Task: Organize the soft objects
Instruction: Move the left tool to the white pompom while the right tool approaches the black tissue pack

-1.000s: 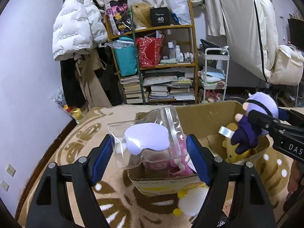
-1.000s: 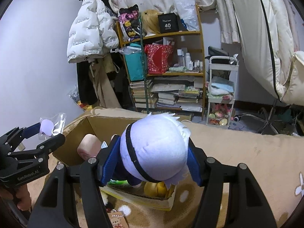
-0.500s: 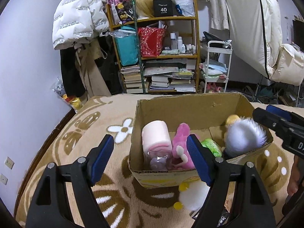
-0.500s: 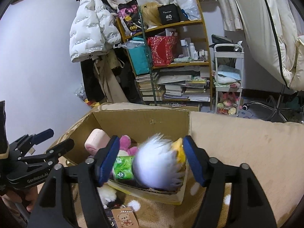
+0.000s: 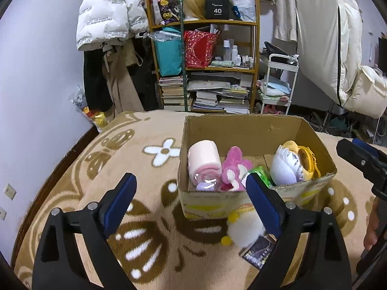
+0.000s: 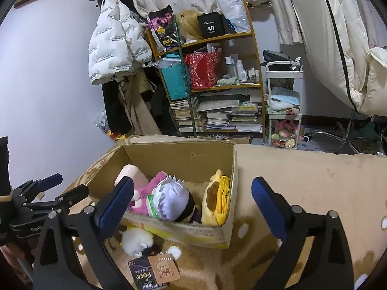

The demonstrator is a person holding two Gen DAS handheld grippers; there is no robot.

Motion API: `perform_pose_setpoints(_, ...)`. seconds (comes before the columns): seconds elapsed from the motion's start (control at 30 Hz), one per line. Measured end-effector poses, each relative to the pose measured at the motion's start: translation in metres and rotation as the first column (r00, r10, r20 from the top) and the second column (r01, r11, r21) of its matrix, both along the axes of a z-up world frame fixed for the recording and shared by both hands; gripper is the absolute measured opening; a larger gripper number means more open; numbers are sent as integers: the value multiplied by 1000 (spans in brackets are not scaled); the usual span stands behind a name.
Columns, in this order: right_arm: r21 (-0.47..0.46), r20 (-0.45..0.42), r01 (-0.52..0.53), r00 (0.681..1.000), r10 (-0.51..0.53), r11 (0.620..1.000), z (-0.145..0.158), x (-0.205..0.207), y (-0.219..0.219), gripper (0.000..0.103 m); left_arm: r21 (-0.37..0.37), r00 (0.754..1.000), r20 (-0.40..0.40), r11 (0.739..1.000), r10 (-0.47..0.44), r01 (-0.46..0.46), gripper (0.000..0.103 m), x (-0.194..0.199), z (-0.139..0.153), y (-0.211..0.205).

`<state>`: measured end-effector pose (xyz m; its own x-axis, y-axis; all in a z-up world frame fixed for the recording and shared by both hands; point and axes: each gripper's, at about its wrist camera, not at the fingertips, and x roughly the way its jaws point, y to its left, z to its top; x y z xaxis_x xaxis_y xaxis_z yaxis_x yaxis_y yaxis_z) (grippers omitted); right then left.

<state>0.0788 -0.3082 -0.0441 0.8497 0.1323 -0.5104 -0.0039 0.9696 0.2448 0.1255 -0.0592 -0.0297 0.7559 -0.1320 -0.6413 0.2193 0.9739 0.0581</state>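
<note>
A cardboard box (image 5: 241, 128) (image 6: 193, 154) sits on the patterned rug. Inside lie a pink rolled towel (image 5: 204, 159), a clear bag with a lilac item (image 5: 206, 184), a pink plush (image 5: 233, 169), a green pack (image 5: 262, 175), a white-haired doll (image 5: 285, 166) (image 6: 173, 198) and a yellow plush (image 6: 216, 198). A white fluffy plush (image 5: 244, 228) (image 6: 136, 239) lies on the rug in front of the box. My left gripper (image 5: 189, 200) is open and empty in front of the box. My right gripper (image 6: 192, 201) is open and empty above the box's near right corner.
A dark card pack (image 6: 142, 274) and a bear tag (image 6: 164, 267) lie on the rug by the white plush. A cluttered wooden shelf (image 5: 210, 67), a white cart (image 5: 278, 84) and hanging coats (image 5: 108, 17) stand behind the bed.
My left gripper let the clear bag drop into the box and my right gripper let the white-haired doll drop in. Both jaws are now open and empty, drawn back a little.
</note>
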Motion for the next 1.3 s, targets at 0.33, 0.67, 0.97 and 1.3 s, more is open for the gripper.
perform_pose_setpoints(0.33, -38, 13, -8, 1000, 9, 999, 15, -30, 15, 103, -47, 999, -48, 999, 13, -15, 97, -22, 13, 15)
perform_pose_setpoints(0.67, -70, -59, -47, 997, 43, 996, 10, -44, 32, 103, -98, 985, -169, 995, -23, 6, 98, -31, 7, 25)
perform_pose_setpoints(0.97, -85, -146, -104, 985, 91, 991, -17, -37, 50, 103, -89, 972, -233, 996, -19, -1, 98, -18, -14, 24)
perform_pose_setpoints(1.3, -83, -248, -161, 959, 136, 983, -49, -20, 68, 103, -124, 953, -297, 992, -60, 24, 97, 4, -30, 20)
